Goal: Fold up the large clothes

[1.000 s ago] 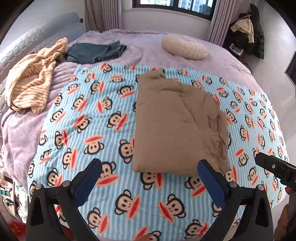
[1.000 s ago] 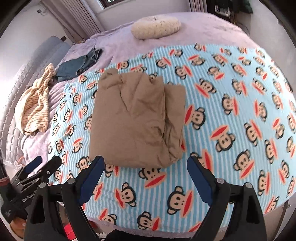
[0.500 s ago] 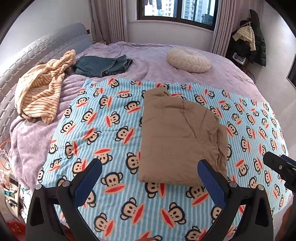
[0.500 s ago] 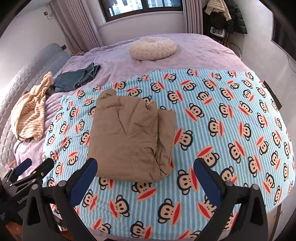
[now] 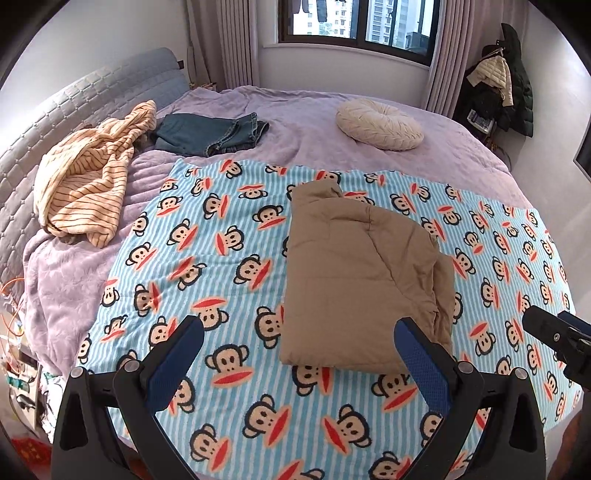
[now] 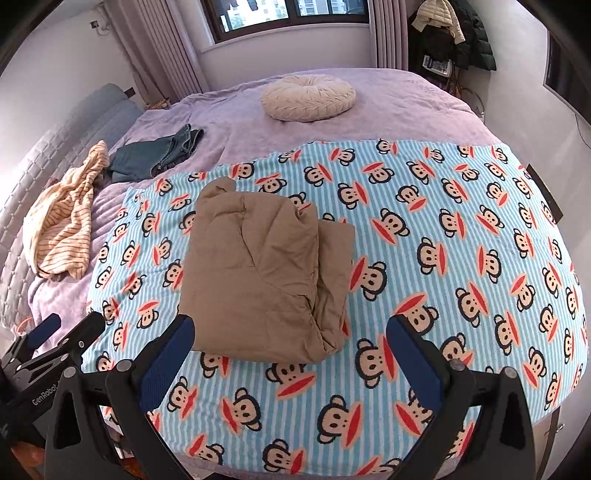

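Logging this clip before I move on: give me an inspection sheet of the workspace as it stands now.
Surface: monkey blanket spread over a purple bed.
Job's things: tan garment folded on the blanket.
Clutter: striped top, jeans, round cushion.
Grippers: left gripper and right gripper open, holding nothing.
Cables: orange wires at the bed's left edge.
Surroundings: window, curtains, coats.

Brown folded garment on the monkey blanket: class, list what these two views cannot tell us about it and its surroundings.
- Brown garment: its type and underside, hidden by its own folds in both views.
- Its near right corner, left wrist view: covered by the left gripper finger.
- Striped cloth: crumpled, type unclear.
- Hanging coats: too small, at the right view's edge.
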`<state>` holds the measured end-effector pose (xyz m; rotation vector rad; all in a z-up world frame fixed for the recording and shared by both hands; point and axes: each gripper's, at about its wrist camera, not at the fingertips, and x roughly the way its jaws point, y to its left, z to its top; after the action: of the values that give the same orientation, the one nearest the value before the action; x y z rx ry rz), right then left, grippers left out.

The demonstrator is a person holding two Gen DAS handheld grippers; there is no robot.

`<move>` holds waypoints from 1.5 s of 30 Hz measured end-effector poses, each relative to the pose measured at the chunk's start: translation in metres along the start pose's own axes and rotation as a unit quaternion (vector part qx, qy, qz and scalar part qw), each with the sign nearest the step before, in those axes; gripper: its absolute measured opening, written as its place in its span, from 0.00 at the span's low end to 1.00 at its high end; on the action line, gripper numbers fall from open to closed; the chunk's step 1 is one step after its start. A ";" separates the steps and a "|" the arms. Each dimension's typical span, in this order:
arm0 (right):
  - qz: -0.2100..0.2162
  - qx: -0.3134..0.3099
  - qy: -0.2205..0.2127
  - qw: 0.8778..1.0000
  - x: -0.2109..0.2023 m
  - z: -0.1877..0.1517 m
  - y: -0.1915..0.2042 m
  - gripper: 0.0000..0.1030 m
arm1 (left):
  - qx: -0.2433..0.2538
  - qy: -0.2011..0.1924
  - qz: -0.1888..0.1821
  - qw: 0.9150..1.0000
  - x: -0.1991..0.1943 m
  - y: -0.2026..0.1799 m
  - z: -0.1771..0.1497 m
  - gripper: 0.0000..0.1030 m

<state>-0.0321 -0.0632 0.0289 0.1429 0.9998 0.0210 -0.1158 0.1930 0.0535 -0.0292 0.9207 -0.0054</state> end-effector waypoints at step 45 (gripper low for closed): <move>0.002 0.000 0.002 1.000 -0.002 0.000 0.000 1.00 | 0.001 0.000 0.003 1.000 -0.003 -0.002 -0.002 1.00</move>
<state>-0.0331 -0.0637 0.0305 0.1459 1.0028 0.0246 -0.1191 0.1907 0.0547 -0.0257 0.9217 -0.0013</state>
